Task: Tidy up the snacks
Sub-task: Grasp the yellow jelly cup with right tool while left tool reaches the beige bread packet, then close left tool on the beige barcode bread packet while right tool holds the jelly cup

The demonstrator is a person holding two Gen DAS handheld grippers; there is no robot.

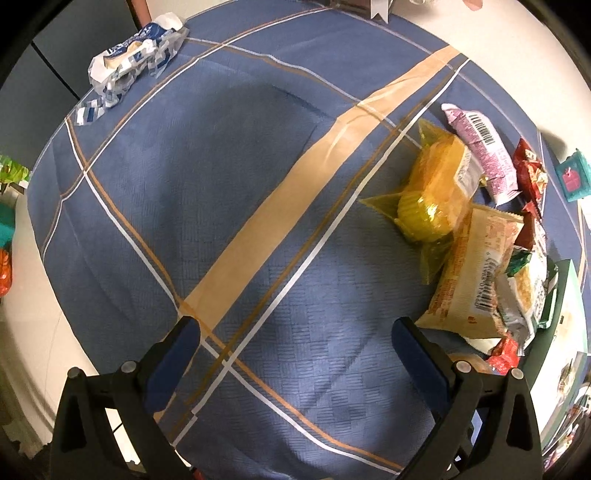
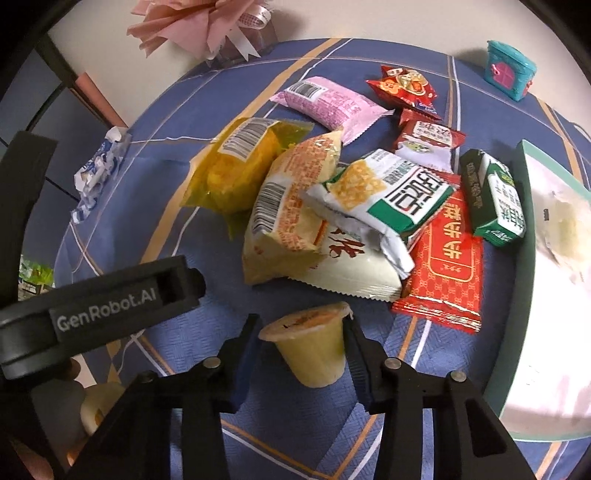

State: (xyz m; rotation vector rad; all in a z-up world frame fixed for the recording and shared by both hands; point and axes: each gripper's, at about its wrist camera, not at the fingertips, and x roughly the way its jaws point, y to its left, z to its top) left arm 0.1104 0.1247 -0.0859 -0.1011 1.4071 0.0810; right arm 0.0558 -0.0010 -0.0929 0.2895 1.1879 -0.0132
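Observation:
A pile of snack packets lies on the blue plaid tablecloth (image 1: 240, 177): a yellow cake pack (image 2: 232, 170), a beige packet (image 2: 291, 218), a white and green packet (image 2: 384, 192), a red bar (image 2: 447, 266), a pink packet (image 2: 328, 99) and a green box (image 2: 495, 195). My right gripper (image 2: 303, 343) is shut on a yellow jelly cup (image 2: 314, 347), held just above the cloth in front of the pile. My left gripper (image 1: 295, 336) is open and empty over bare cloth, left of the pile (image 1: 480, 229). The left gripper's body shows in the right wrist view (image 2: 92, 314).
A crumpled blue and white wrapper (image 1: 136, 55) lies at the far left of the cloth. A green-rimmed box lid (image 2: 554, 295) lies at the right. A teal toy house (image 2: 511, 68) and a pink paper flower (image 2: 199, 26) stand at the back. Another jelly cup (image 2: 99, 406) sits at lower left.

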